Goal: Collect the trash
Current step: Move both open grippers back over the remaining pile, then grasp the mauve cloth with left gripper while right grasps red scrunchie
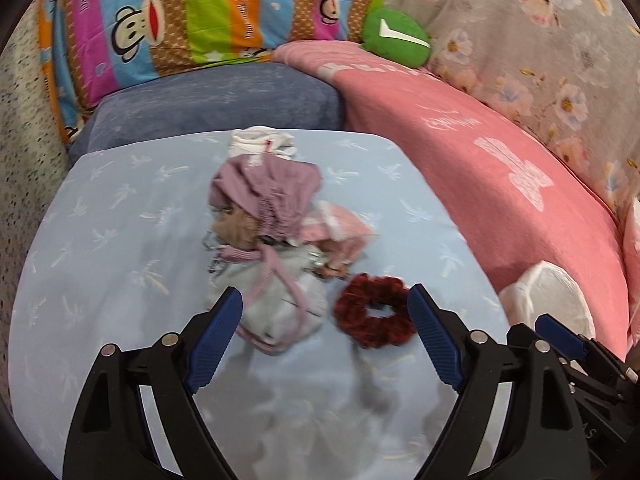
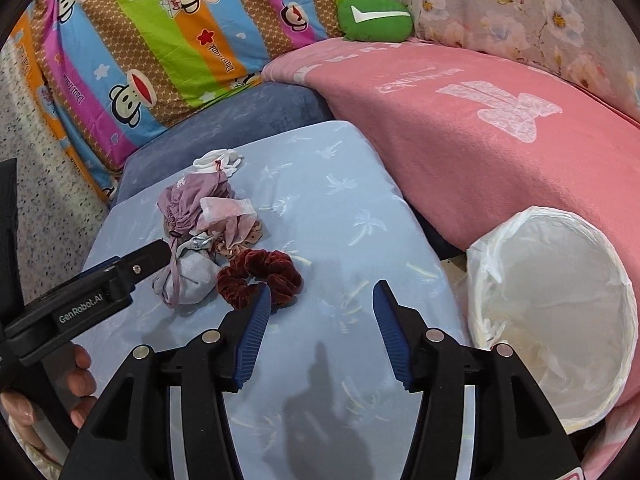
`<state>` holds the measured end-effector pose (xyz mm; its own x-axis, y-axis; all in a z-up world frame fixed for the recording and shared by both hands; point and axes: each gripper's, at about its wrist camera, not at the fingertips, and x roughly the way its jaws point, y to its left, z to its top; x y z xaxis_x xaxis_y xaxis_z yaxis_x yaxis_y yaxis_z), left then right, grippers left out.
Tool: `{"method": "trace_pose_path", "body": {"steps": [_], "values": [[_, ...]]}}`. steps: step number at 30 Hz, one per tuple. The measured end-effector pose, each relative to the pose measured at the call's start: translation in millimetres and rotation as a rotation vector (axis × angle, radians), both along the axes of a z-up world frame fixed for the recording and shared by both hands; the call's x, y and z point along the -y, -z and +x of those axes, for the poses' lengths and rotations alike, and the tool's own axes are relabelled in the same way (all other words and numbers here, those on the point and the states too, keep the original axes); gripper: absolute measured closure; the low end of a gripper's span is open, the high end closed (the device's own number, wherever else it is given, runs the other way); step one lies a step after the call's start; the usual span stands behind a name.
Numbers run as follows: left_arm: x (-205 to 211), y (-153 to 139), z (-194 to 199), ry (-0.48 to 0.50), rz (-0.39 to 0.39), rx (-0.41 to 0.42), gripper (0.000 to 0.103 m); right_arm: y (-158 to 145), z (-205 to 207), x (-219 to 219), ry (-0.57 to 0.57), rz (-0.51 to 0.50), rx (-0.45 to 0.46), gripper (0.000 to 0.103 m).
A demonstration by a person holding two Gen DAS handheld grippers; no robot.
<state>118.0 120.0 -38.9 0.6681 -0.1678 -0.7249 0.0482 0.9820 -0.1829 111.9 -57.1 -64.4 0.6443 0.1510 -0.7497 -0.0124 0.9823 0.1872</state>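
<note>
**Bin lined and empty, pile still on the cushion**

The light blue palm-print cushion [image 2: 340, 208] carries everything that is left to collect; it sits between a grey-blue cushion behind and a pink blanket [image 2: 460, 140] to its right. Just off its right edge stands the white-lined trash bin [image 2: 560, 300], and what shows of its inside holds nothing, so I judge the collecting hardly begun.

On the cushion lies a heap of small fabric items: a mauve gathered pouch [image 1: 268, 188], a pale grey drawstring bag [image 1: 276, 304], a pink cloth piece [image 1: 344, 232] and a white crumpled bit [image 1: 260, 144] at the far end. The dark red velvet scrunchie [image 1: 374, 310] lies at the heap's near right corner, touching or just beside the grey bag.

The left gripper [image 1: 324, 308] hovers over the bag and scrunchie, fingers spread wide, grasping nothing. The right gripper [image 2: 322, 300] has its fingers roughly half apart over bare cushion, the left one at the scrunchie's edge, empty too.
</note>
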Motion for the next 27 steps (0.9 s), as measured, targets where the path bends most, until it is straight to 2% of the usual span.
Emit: {"method": "trace_pose_path", "body": {"steps": [9,19,21,22,24,25,27], "values": [[-39.4,11.2,23.2,-0.064,0.006,-0.016,0.022,35.2,43.9,-33.3,-0.031,-0.014,-0.057,0.050],[-48.3,15.0,56.4,-0.069,0.004,-0.010,0.022,68.6,80.6,-45.8,-0.035,-0.015,-0.116,0.051],[-46.3,14.6,66.2,-0.065,0.011,-0.005,0.020,75.8,84.2,-48.7,-0.042,-0.011,-0.133,0.057],[-45.5,14.4,71.9,-0.064,0.016,-0.002,0.018,78.8,85.3,-49.6,-0.046,-0.004,-0.142,0.066],[-43.8,15.3,82.2,-0.063,0.024,0.001,0.018,79.9,86.6,-52.7,-0.050,-0.014,-0.133,0.073],[-42.3,16.1,86.7,-0.062,0.027,-0.001,0.017,80.3,88.1,-54.8,-0.059,-0.017,-0.137,0.082],[-41.4,18.4,98.1,-0.064,0.027,-0.010,0.018,79.1,90.0,-56.5,-0.061,-0.013,-0.133,0.085]]}}
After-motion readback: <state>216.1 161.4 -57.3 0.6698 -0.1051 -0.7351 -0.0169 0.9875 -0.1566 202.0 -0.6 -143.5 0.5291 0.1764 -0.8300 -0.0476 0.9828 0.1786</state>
